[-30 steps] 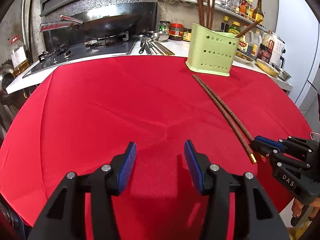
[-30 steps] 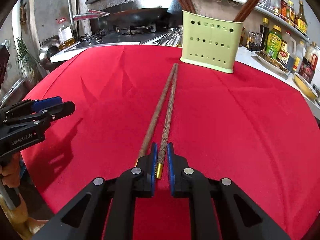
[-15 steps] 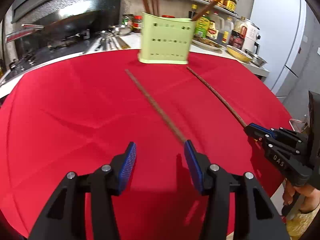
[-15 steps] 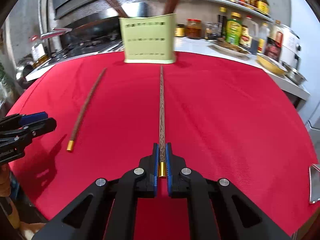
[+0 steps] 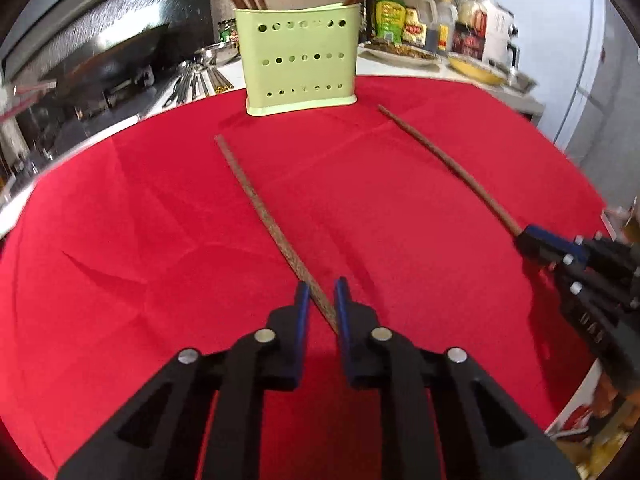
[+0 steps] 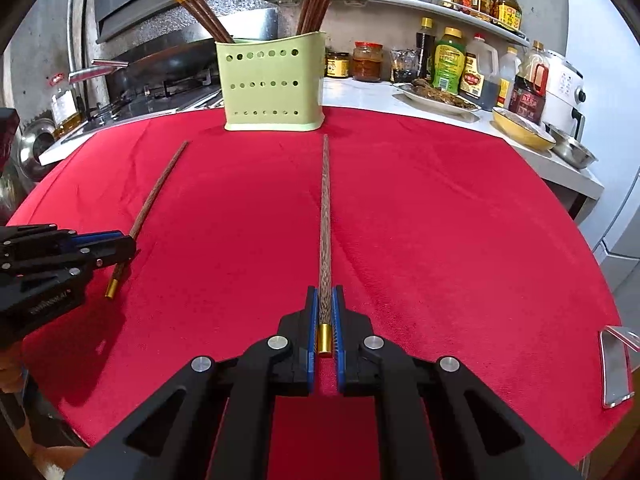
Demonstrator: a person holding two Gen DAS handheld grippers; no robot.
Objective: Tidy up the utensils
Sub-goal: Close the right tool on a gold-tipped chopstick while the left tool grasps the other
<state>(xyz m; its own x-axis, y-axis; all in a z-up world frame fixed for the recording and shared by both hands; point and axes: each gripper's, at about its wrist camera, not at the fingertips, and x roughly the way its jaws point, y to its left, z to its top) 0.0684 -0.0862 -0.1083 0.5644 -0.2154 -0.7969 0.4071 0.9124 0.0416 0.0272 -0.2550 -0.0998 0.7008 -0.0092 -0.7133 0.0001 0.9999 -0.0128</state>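
Note:
Two long brown chopsticks with gold ends lie on the red tablecloth. My right gripper (image 6: 324, 300) is shut on the near end of one chopstick (image 6: 326, 216), which points at the green perforated holder (image 6: 274, 86). My left gripper (image 5: 319, 300) has its fingers closed most of the way around the other chopstick (image 5: 264, 208), with a small gap still showing; it also shows in the right wrist view (image 6: 154, 196). The holder (image 5: 298, 60) stands at the far table edge with several chopsticks upright in it. The right gripper appears in the left wrist view (image 5: 528, 240).
A counter behind the table carries sauce bottles (image 6: 450, 60), jars, a plate (image 6: 436, 98), a yellow bowl (image 6: 520, 128) and a white cooker (image 6: 564, 88). A stove with a wok (image 6: 160, 68) is at the back left. Metal utensils (image 5: 196, 80) lie on the counter.
My left gripper moved forward over the left chopstick and its fingers narrowed from wide open to nearly closed around it. The right gripper kept its hold and separated the two chopsticks earlier.

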